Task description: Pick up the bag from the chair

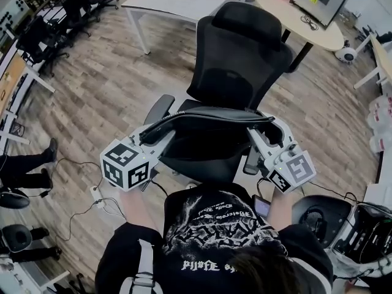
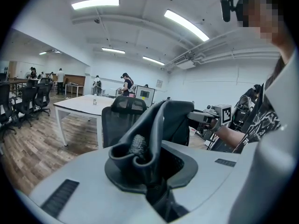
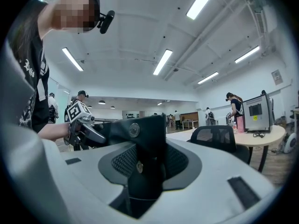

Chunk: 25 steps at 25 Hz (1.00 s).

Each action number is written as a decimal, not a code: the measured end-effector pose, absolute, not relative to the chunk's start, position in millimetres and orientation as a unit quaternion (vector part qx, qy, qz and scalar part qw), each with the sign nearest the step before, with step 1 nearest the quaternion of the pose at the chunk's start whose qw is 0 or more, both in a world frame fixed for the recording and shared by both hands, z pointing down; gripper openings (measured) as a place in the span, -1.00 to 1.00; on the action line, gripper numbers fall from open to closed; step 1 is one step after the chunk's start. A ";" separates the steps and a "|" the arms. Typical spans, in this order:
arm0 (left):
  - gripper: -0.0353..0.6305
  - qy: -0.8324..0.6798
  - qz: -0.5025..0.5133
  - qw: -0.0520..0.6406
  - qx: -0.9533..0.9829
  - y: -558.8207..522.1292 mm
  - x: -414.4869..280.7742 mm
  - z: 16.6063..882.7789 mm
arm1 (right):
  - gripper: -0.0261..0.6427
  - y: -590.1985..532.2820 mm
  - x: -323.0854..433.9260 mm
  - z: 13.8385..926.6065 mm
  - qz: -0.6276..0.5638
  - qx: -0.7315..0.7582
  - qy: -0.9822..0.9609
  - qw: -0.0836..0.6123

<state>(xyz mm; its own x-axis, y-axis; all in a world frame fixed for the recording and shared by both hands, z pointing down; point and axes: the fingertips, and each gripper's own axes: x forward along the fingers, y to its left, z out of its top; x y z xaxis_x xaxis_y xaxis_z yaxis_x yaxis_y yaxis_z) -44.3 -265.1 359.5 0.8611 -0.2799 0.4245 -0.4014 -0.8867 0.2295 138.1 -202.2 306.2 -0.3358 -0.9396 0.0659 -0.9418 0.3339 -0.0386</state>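
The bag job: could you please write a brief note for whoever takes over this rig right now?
Left tool: shut on one end of the bag.
Right tool: shut on the other end.
Bag: stretched between both tools above the chair, seemingly off the seat.
Done: bag gripped and apparently raised.
Left: probably only carrying it clear of the chair.
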 end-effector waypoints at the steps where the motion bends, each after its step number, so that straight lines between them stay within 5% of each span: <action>1: -0.73 -0.180 0.194 0.157 0.952 -265.3 -44.2 360.0 | -0.47 -202.9 138.3 306.5 0.034 0.577 -0.816 0.016; 25: -0.74 -0.169 0.189 0.135 0.958 -264.2 -40.7 356.1 | -0.47 -204.3 142.3 307.0 0.032 0.582 -0.813 0.015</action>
